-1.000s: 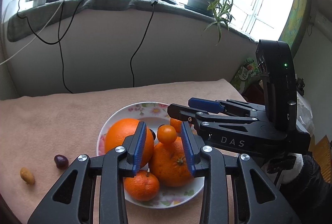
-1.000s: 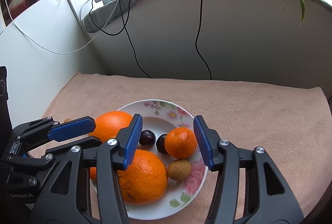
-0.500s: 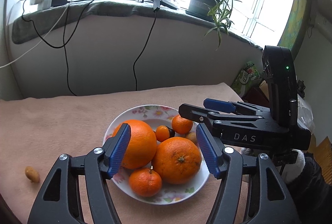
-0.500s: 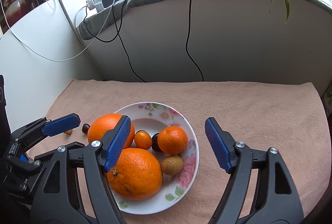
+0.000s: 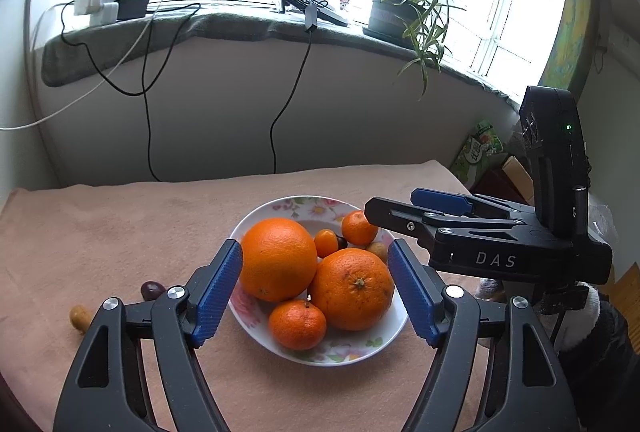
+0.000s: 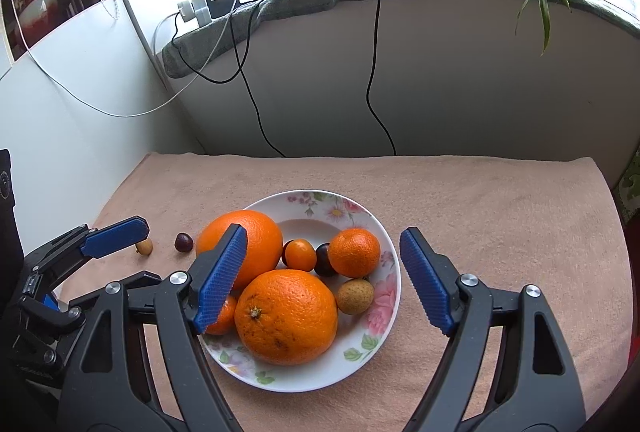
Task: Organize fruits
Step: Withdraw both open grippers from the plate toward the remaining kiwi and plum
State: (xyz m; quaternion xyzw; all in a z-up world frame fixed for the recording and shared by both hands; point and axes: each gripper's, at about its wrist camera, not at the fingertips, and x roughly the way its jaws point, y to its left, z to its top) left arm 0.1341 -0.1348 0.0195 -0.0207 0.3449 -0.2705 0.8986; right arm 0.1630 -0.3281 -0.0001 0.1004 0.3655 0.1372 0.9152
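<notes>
A floral plate (image 5: 340, 352) on the pink cloth holds two big oranges (image 5: 278, 258) (image 5: 352, 288), two tangerines (image 5: 298, 324), a kumquat (image 5: 326, 242), a dark plum and a brown longan (image 6: 354, 296). Another plum (image 5: 152, 290) and longan (image 5: 79, 317) lie on the cloth left of the plate. My left gripper (image 5: 313, 246) hangs above the plate's near side, its jaws opening with nothing held. My right gripper (image 6: 323, 234) hovers over the plate (image 6: 304, 200) too, jaws opening and empty. The fruit sits below both grippers, untouched.
A grey wall with hanging black cables (image 5: 276, 136) closes off the back of the table. On the sill above stand a potted plant (image 5: 400, 16) and chargers (image 5: 100, 6). A white panel (image 6: 60, 112) borders the left side. Boxes and a bag (image 5: 480, 152) lie off the right edge.
Both grippers widened and drew back and slightly up from the plate. The kumquat that was between the left jaws and the tangerine between the right jaws now rest on the plate.
</notes>
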